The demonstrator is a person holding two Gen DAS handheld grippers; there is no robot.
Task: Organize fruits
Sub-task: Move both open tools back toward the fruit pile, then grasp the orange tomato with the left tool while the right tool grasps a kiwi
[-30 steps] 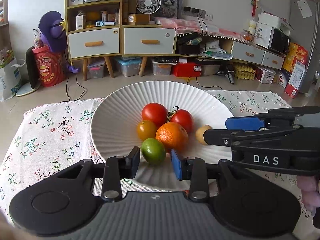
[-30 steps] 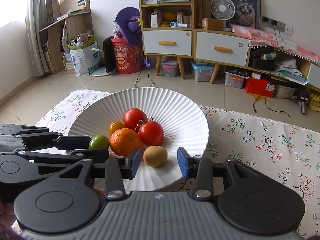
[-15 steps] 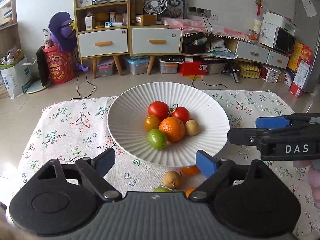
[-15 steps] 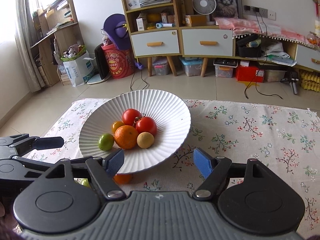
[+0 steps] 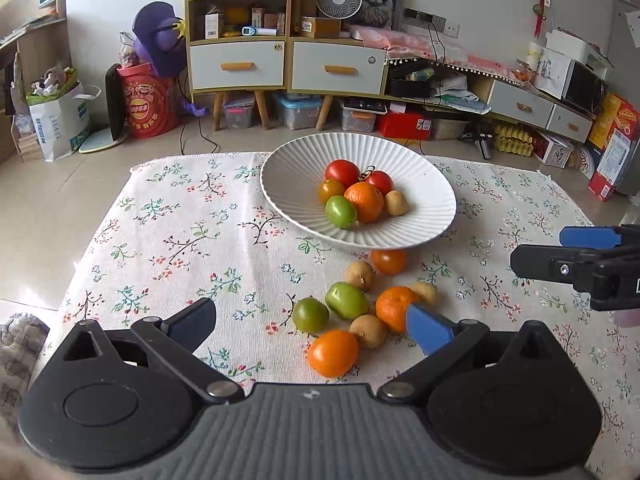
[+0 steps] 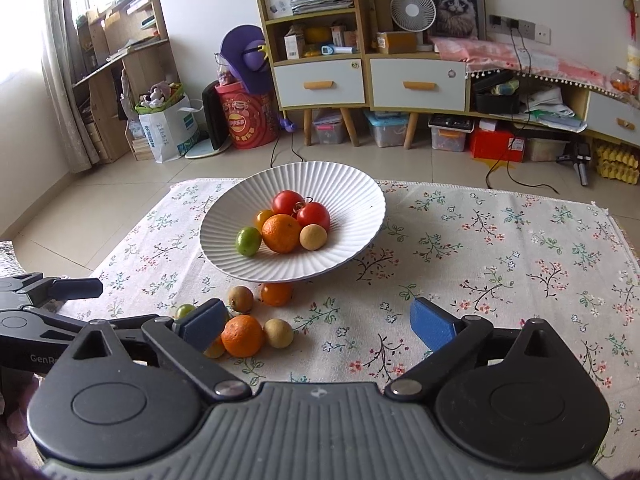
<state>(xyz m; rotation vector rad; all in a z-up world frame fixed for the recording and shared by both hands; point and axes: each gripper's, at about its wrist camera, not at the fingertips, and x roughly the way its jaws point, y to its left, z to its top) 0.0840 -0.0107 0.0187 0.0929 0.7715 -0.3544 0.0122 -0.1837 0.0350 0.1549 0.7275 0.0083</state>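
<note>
Both my left gripper (image 5: 310,326) and right gripper (image 6: 316,326) are opening, holding nothing; six fruits sit in the plate (image 5: 288,184), eight loose fruits (image 5: 352,312) remain on the near surface (image 5: 168,240).

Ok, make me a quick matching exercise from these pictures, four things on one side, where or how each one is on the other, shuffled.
Things:
1. red tomatoes
2. white ribbed plate
3. left gripper
4. oval orange tomato

Places or states:
A. loose on the cloth, nearest the camera
B. jaws opening, nothing between the pads
C. on the floral cloth, holding six fruits
D. at the back of the plate's pile

Pairs: 1-D, 2-C, 3-B, 4-A
</note>
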